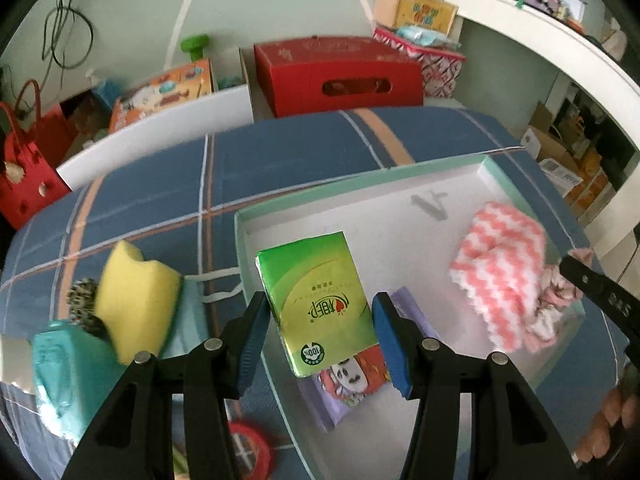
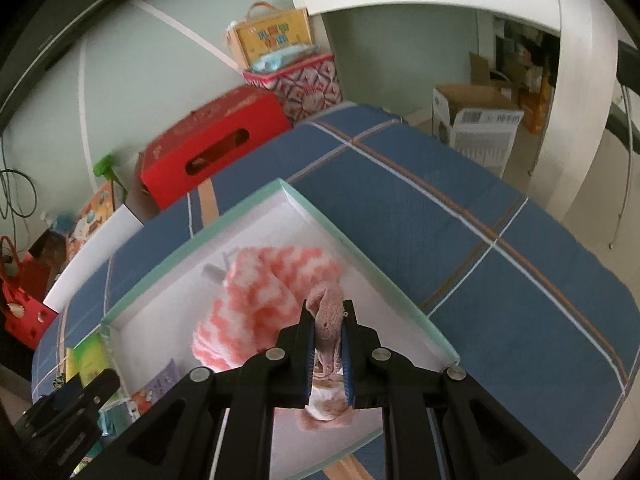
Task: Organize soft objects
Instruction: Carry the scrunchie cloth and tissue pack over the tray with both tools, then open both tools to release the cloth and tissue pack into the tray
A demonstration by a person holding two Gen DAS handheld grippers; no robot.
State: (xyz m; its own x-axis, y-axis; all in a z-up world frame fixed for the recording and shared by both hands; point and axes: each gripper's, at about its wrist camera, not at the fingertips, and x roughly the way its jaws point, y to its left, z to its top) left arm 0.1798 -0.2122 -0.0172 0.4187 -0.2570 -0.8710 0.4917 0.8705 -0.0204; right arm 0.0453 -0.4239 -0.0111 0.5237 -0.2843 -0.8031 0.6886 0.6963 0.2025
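I am holding a green tissue pack (image 1: 320,304) between my left jaws (image 1: 318,338), the blue pads clamping its two long sides, and it is hanging over the near left part of the shallow white box (image 1: 360,196) with the mint rim. Right under it a purple cartoon-printed pack (image 1: 352,380) is lying on the box floor, so I am judging that the best drop is beside that pack, flat and lined up with it, not tilted on top. My right jaws (image 2: 328,344) are pinching shut on a small pink plush cloth (image 2: 326,320), which is sticking out past the tips and hanging below them over the near right part of the box. Just beyond it the pink-and-white zigzag cloth (image 2: 264,300) is bunching in the middle; I am aiming to lower the plush next to it and only then let go, so it is not snagging on the rim. Outside the box, to the left on the blue plaid bed cover (image 1: 140,184), a yellow sponge (image 1: 136,300) and a teal pack (image 1: 68,376) are waiting.
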